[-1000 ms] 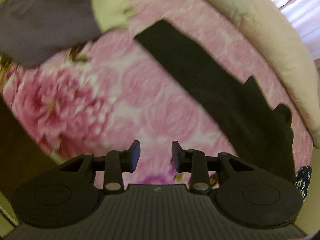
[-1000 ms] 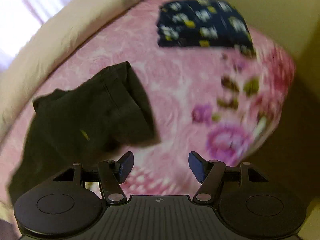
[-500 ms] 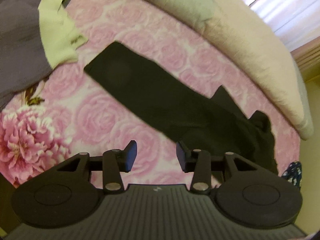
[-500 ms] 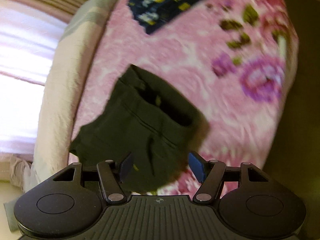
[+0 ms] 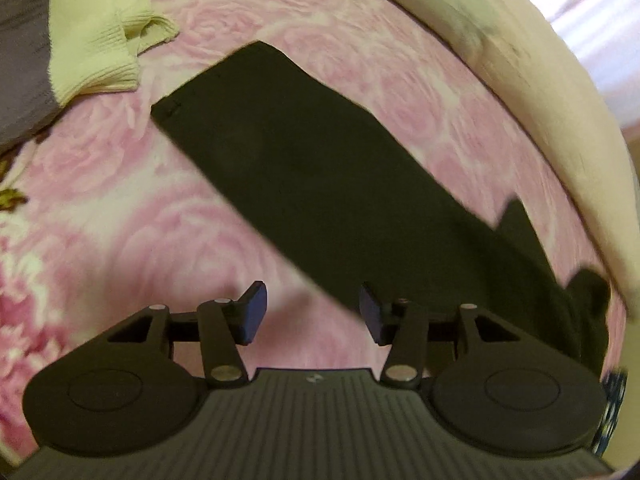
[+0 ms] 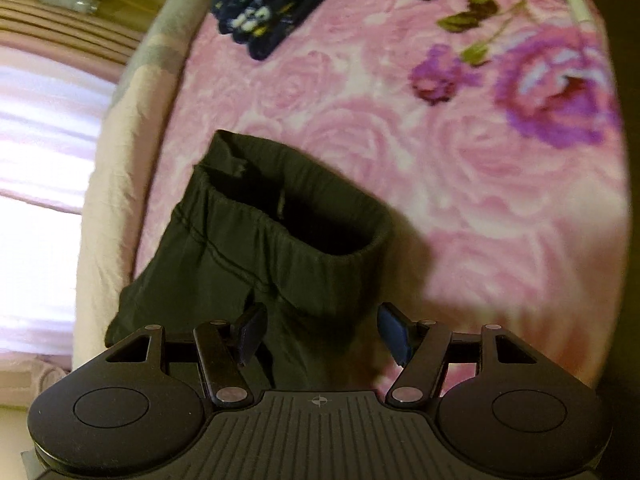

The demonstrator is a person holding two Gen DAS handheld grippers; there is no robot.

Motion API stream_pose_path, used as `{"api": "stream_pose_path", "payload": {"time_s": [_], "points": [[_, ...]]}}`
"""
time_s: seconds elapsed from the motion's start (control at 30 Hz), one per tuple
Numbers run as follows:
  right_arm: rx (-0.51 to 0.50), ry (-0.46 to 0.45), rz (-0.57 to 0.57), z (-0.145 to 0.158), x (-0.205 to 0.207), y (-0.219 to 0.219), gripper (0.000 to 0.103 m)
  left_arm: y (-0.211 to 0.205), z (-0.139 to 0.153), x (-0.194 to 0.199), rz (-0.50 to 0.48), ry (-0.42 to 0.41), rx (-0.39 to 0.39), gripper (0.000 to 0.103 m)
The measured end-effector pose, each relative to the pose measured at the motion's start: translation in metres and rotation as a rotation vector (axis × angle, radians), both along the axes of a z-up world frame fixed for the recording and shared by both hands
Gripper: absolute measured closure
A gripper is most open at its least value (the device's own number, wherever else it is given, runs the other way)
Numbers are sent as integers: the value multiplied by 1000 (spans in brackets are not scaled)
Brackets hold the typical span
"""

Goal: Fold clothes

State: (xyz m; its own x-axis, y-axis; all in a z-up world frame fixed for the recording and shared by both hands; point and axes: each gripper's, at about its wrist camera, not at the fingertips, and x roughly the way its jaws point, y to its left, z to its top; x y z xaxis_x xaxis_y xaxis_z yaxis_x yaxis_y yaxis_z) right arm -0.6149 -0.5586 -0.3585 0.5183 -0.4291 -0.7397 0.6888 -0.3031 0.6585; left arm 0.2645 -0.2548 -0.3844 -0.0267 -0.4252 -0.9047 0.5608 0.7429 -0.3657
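**While Black Trousers Are Lying Flat, Both Grippers Are Hanging Empty**

Black trousers (image 5: 320,184) are lying across the pink floral bedspread (image 5: 120,220). The left gripper (image 5: 312,316) is opening over their edge, pinching nothing; the right gripper (image 6: 320,332) is hovering spread above the waistband (image 6: 304,236).

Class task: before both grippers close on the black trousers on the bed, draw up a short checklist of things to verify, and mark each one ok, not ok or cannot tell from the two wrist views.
1. Left gripper free of cloth: ok; jaws are opening, nothing between them.
2. Right gripper free: ok; jaws apart, pressing on nothing.
3. Black trousers lie flat along the leg: ok in the left view.
4. Waistband lies flat: not ok; it gapes open.
5. Right gripper lined up over the waist end: ok; black cloth shows between the jaws.
6. Cream garment and navy patterned cloth clear of the trousers: ok.
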Motion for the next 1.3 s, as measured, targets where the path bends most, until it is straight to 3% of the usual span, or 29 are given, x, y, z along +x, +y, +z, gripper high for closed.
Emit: {"api": "stream_pose_path", "payload": {"time_s": [0.1,0.2,0.27,0.3,0.37,0.5,0.57,0.63,0.7,0.8,0.87,0.93,1.03,1.13,1.3], "points": [[-15,4,-1,-9,5,-5,39,-15,-20,18,61,-7,-15,56],[-12,15,9,-15,9,-13,39,-29,-38,29,69,7,24,62],[-15,73,50,-11,13,-19,82,-35,-42,33,45,-3,46,67],[-19,94,71,-8,15,-23,83,-37,-42,33,23,-18,55,86],[-48,122,105,4,16,-30,87,-32,-35,38,-19,-30,27,93],[-201,117,134,53,7,-42,89,-8,5,43,-69,-81,-105,94],[-261,137,160,79,-2,-43,89,14,27,43,-114,-97,-129,94],[-283,179,184,99,-15,-39,89,44,39,43,-151,-107,-114,94],[-242,242,200,102,-31,-28,89,74,38,36,-182,-121,-42,91],[-48,368,282,68,-43,-9,88,110,13,20,-199,-152,208,88],[115,432,278,43,-48,0,66,130,2,16,-146,-143,325,91],[174,497,257,34,-52,4,64,141,6,14,-76,-130,332,90],[108,535,225,42,-50,-7,40,121,18,9,-76,-135,273,85],[20,519,192,53,-50,-38,39,67,30,-10,-176,-195,195,71],[-63,441,221,57,-37,-102,39,-64,40,-63,-440,-202,19,67]]}}
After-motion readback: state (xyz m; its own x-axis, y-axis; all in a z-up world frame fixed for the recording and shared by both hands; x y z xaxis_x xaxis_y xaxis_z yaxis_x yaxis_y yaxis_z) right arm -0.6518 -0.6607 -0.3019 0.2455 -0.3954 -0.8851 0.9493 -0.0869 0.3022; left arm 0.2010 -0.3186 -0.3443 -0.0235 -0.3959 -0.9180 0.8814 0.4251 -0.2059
